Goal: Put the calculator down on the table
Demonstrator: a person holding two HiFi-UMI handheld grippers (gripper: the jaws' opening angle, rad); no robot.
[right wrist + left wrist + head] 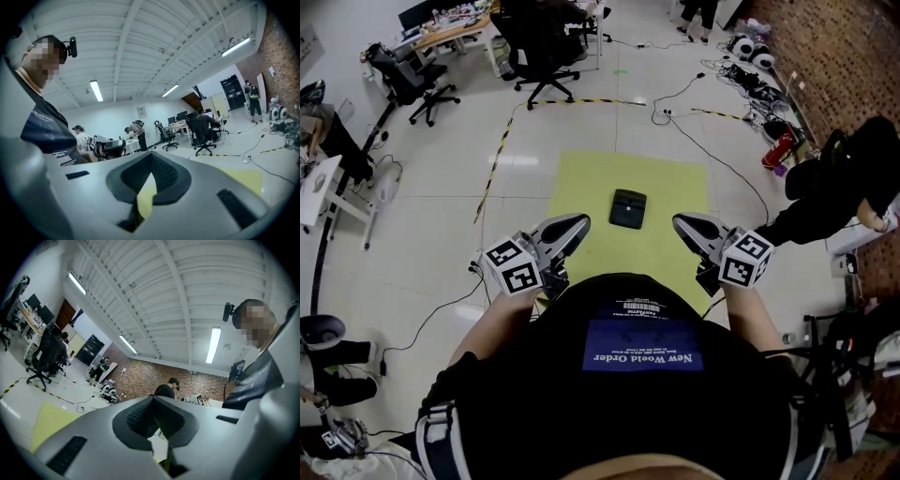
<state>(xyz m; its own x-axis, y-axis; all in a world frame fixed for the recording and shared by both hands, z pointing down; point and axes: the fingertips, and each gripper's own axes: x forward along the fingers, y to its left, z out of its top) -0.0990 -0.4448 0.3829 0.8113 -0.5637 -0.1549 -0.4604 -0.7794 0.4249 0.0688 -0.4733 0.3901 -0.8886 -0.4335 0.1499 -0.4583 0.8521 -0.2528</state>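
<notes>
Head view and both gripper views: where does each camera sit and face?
Head view: on the person's head, steeply down at the calculator on the yellow surface; shirt, forearms, left gripper, right gripper show.
Left gripper view: on that gripper, facing the brick wall; its shut jaws and the person's shirt show.
Right gripper view: on that gripper, facing the desks; shut jaws, shirt.
Shared: all show the yellow surface.

The calculator (pixel 628 208) is the only obstacle on the yellow tabletop (pixel 581 178) and lies near its centre. Bare surface surrounds it toward all four edges. The left gripper (pixel 579 223) and right gripper (pixel 680 223) flank the near edge, and the lane between them to the calculator is open. Beyond the right edge are a floor cable (pixel 727 155) and a seated person (pixel 839 183).
</notes>
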